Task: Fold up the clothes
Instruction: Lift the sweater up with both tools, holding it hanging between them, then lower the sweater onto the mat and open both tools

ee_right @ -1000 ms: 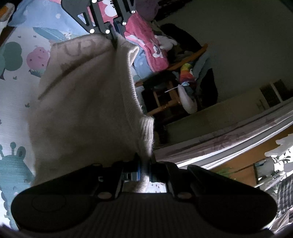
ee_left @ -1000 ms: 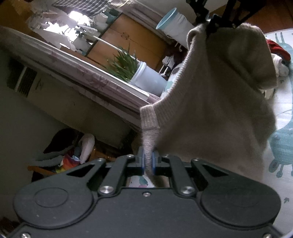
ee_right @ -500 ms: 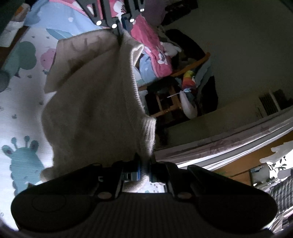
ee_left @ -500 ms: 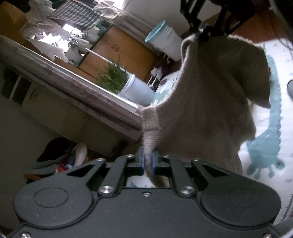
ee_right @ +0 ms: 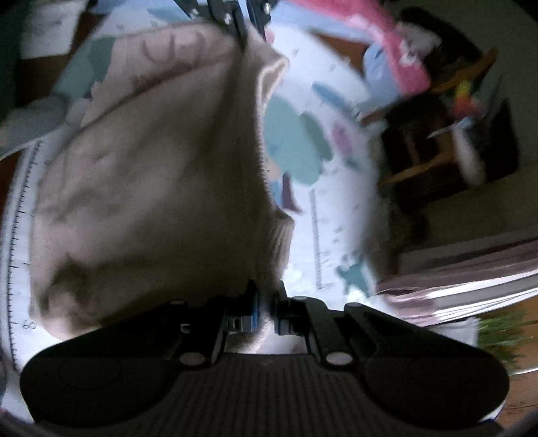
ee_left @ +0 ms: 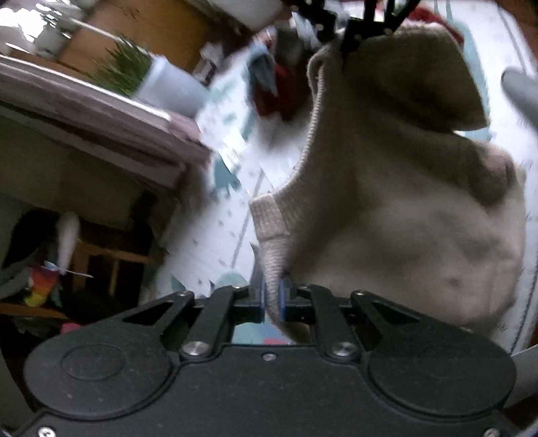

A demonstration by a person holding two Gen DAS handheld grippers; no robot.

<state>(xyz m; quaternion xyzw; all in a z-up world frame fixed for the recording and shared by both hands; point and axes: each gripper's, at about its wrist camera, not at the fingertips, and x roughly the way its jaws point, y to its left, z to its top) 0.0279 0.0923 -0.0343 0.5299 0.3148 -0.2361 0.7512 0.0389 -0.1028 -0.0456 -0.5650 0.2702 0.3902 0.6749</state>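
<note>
A beige knitted sweater (ee_left: 396,208) hangs stretched between both grippers above a white play mat. My left gripper (ee_left: 273,299) is shut on one ribbed corner of it. At the top of the left wrist view the right gripper (ee_left: 349,47) pinches the far corner. In the right wrist view the same sweater (ee_right: 151,188) fills the left half, with my right gripper (ee_right: 265,316) shut on its near edge and the left gripper (ee_right: 240,23) holding the far end. The cloth sags low over the mat. Both views are blurred.
The play mat (ee_left: 232,208) with teal cartoon figures (ee_right: 296,148) lies below. A potted plant (ee_left: 148,77) stands by a long ledge (ee_left: 84,111). A wooden chair with toys and pink cloth (ee_right: 393,57) stands at the mat's edge. Red clothes (ee_left: 275,97) lie farther off.
Both grippers have dropped and tipped downward with the sweater still pinched. The mat now fills much more of each view, and the sweater bunches lower toward it.
</note>
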